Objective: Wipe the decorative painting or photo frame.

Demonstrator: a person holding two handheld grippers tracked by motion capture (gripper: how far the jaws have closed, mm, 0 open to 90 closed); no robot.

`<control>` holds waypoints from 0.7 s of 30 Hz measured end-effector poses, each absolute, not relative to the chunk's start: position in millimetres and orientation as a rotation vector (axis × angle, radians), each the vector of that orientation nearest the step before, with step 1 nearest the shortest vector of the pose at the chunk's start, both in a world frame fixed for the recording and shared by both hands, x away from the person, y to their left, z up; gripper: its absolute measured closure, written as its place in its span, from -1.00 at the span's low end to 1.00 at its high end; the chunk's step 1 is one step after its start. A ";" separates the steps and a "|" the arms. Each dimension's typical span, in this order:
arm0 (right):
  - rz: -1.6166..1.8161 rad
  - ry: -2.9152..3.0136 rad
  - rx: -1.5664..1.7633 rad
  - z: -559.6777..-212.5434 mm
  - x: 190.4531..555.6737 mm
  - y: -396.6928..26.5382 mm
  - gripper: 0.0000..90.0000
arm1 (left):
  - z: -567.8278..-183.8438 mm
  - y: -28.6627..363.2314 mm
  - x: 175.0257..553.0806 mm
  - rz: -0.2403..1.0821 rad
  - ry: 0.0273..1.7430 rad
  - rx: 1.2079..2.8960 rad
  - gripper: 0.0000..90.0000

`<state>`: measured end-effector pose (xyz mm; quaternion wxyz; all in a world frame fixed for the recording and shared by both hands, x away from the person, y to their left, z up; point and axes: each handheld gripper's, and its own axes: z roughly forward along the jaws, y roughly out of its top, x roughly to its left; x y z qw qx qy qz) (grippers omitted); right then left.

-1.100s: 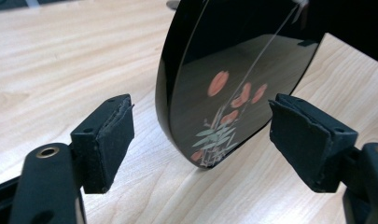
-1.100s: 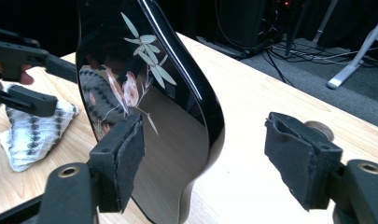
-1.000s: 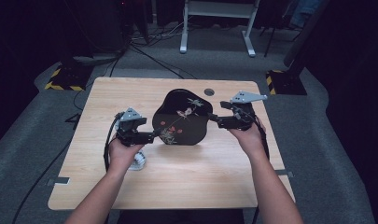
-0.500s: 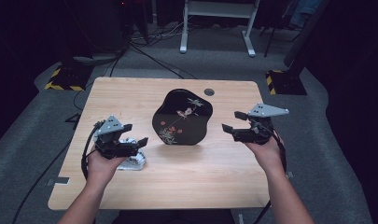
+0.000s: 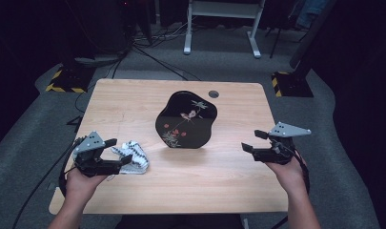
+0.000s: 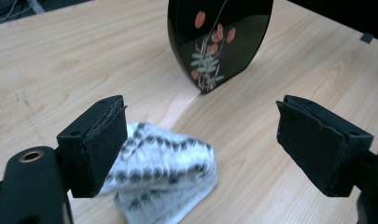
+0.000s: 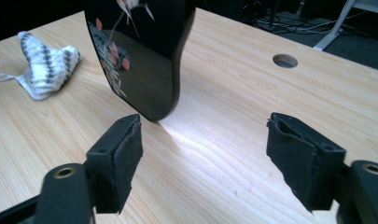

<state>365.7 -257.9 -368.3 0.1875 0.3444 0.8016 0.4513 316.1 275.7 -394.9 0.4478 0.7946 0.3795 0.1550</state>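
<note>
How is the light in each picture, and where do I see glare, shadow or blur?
High view: the wooden table is evenly lit, the room behind dark; the black lacquer tray shows faint sheen. Left gripper view: soft reflection on the tray, the patterned cloth sharp, near jaws slightly soft. Right gripper view: a bright glare streak on the wood below the tray; the far cloth is mildly blurred.

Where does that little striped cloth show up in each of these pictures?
High view: the cloth lies low on the left, beside the left tool.
Left gripper view: bottom centre, by the left-hand jaw.
Right gripper view: top left corner, far off.
Shared landmark: the black tray with painted flowers, standing on the table; it appears at the top centre of the left gripper view and at the upper left of the right gripper view.
</note>
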 end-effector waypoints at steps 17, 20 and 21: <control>1.166 2.296 1.090 -426.9 373.8 -277.7 -0.55 | -435.5 313.8 323.1 0.348 1.108 2.067 -0.63; 1.140 2.312 1.111 -435.2 376.6 -278.7 -0.55 | -446.0 318.2 320.0 0.357 1.144 2.122 -0.64; 1.135 2.315 1.116 -437.2 377.2 -278.9 -0.55 | -449.0 319.2 318.9 0.360 1.154 2.132 -0.64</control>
